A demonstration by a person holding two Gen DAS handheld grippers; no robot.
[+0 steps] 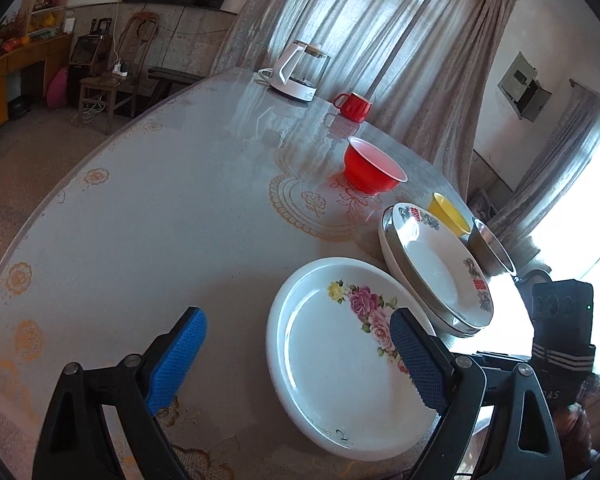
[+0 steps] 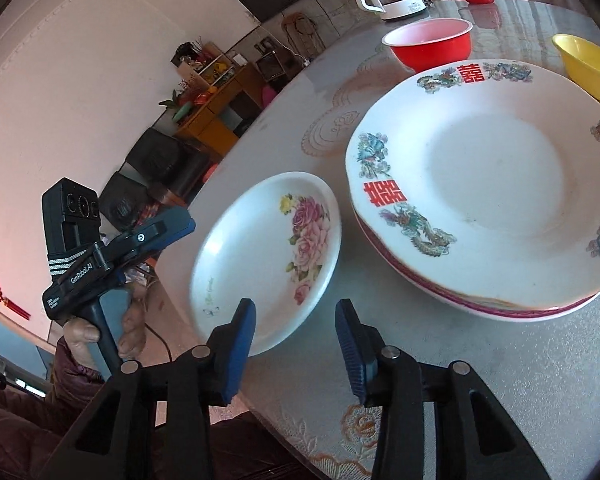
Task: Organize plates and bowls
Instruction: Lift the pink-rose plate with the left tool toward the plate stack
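Lying between open right hand-held gripper (image 2: 296,344) fingers, rose plate (image 2: 260,256)

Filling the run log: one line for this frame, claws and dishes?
left claw: open, empty | right claw: open, empty | rose plate: alone on table | dragon plate: top of stack | red bowl, yellow bowl: unstacked

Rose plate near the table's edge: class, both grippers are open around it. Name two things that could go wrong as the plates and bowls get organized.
1. The rose plate lies close to the table edge; a nudge from the open right gripper might push it over the side.
2. The dragon plate sits on top of a stack just beside it; sliding or lifting the rose plate carelessly could knock that stack.
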